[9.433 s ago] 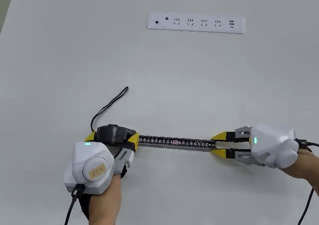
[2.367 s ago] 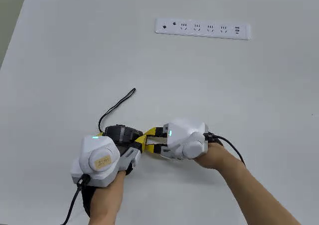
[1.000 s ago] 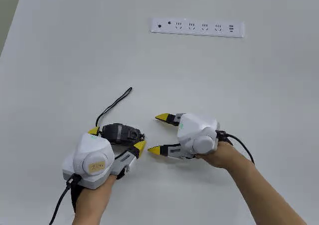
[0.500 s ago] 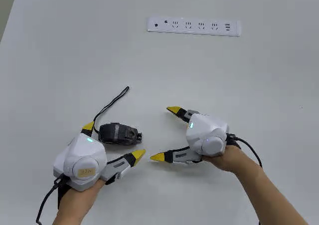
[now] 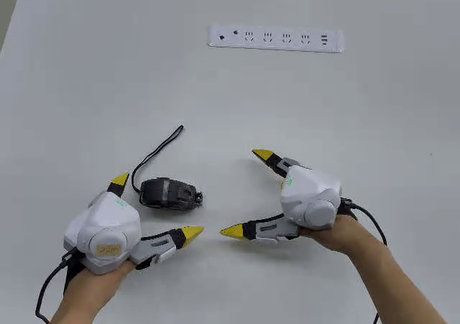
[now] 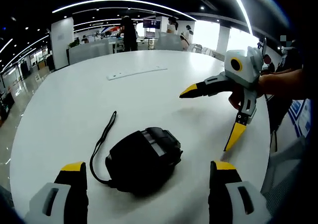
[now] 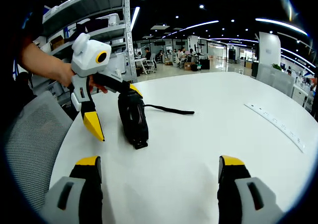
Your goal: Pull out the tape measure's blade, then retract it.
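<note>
The black, rounded tape measure (image 5: 169, 193) lay on the white bench (image 5: 108, 72), touched by neither gripper. Its thin black wrist strap (image 5: 158, 151) trailed away toward the white power strip (image 5: 275, 38) on the far side. The left gripper (image 5: 156, 205) was just beside the case, its yellow-tipped fingers (image 5: 192, 231) spread wide and the case lying ahead of the gap between them. The right gripper (image 5: 246, 192) was near the case on its right, its fingers likewise spread wide, pointing at the case and gripping nothing.

A black tape measure (image 5: 167, 193) is lying on the white table (image 5: 374, 123). A power strip (image 5: 275, 38) is lying well apart from it.
</note>
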`<act>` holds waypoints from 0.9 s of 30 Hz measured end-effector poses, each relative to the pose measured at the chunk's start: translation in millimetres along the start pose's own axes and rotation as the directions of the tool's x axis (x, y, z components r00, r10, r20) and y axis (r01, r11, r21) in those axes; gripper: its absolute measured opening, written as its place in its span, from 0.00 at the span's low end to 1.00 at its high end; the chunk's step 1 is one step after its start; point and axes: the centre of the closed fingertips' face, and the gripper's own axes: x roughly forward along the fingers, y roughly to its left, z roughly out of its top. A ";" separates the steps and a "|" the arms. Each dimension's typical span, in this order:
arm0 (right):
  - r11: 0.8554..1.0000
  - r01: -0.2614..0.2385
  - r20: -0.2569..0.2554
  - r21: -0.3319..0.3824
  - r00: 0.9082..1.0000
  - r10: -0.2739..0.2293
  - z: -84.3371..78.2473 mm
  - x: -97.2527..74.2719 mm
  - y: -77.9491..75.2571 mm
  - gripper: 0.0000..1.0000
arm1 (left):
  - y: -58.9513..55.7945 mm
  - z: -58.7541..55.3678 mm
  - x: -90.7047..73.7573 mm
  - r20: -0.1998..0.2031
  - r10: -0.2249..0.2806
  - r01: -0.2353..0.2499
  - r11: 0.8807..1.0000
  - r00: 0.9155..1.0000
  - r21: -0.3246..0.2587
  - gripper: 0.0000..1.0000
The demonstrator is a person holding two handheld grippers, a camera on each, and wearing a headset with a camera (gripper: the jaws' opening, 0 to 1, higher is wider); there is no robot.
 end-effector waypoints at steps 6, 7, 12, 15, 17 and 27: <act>1.000 0.021 0.007 0.017 1.000 -0.022 -1.5 -10.3 0.1 1.00 | 1.0 -3.1 -3.9 0.003 -0.034 0.034 0.999 0.999 0.031 1.00; 0.999 0.025 0.011 0.020 1.000 -0.025 -1.6 -12.0 0.2 1.00 | 0.6 -3.7 -4.2 0.003 -0.041 0.040 0.998 0.999 0.041 1.00; 0.998 0.054 0.028 0.031 0.998 -0.055 -3.1 -24.6 -0.1 1.00 | -2.4 -0.1 -8.2 0.033 -0.084 0.082 0.995 0.996 0.052 1.00; 0.996 0.076 0.036 0.035 0.996 -0.077 -5.2 -33.0 -0.6 1.00 | -2.1 0.1 -9.9 0.047 -0.095 0.092 0.994 0.994 0.063 1.00; 0.995 0.087 0.040 0.050 0.995 -0.089 -8.6 -38.3 -1.0 1.00 | -1.5 -2.6 -10.7 0.048 -0.101 0.098 0.993 0.994 0.059 1.00; 0.985 0.146 0.063 0.092 0.986 -0.152 -27.4 -67.2 3.7 1.00 | 1.7 -19.4 -26.0 0.065 -0.131 0.126 0.989 0.989 0.082 1.00</act>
